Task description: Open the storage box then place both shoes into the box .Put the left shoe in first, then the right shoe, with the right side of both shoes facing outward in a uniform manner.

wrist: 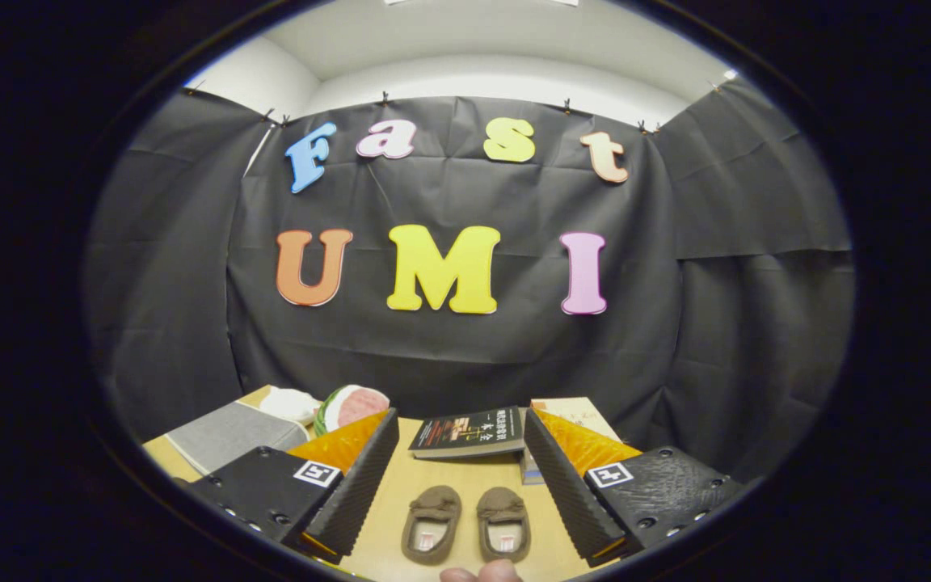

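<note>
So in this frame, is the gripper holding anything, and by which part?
Nothing is held. The gripper is open, with the two brown shoes lying on the table between its fingers, untouched.

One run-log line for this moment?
gripper: open, holding nothing | shoes: side by side on table between fingers | book: beyond shoes
</note>
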### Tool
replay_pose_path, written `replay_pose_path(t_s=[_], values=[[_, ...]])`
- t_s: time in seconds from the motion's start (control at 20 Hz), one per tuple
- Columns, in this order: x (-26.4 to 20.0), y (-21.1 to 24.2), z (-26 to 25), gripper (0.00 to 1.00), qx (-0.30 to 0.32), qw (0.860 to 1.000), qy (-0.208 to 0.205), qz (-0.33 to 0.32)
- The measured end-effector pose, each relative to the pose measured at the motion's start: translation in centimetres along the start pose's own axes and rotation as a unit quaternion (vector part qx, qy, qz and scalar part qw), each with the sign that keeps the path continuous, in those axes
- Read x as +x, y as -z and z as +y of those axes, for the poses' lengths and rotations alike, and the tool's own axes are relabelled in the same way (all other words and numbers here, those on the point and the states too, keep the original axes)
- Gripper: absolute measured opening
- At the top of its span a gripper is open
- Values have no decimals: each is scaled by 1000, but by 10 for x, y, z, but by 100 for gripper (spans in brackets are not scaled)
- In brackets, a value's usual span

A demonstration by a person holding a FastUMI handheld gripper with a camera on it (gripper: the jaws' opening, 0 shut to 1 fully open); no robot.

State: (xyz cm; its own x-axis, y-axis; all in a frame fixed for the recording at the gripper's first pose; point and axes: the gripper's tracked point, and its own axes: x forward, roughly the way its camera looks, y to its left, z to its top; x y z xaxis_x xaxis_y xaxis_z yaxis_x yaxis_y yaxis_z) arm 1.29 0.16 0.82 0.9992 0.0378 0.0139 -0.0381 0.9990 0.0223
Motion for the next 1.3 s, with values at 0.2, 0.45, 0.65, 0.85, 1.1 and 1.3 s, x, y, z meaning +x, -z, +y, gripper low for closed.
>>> replay_pose_path(t_s=[0.2, 0.45, 0.65, 0.85, 1.1, 1.3], values=[[6, 4, 7, 95, 1, 1000, -16, 6], [20, 13, 45, 95, -6, 998, -65, 16], [33, 40, 100, 95, 2, 992, -117, 44], [50, 78, 154, 95, 33, 983, -159, 82], [69, 128, 208, 98, 73, 969, -196, 134], [74, 160, 238, 96, 92, 958, -208, 173]])
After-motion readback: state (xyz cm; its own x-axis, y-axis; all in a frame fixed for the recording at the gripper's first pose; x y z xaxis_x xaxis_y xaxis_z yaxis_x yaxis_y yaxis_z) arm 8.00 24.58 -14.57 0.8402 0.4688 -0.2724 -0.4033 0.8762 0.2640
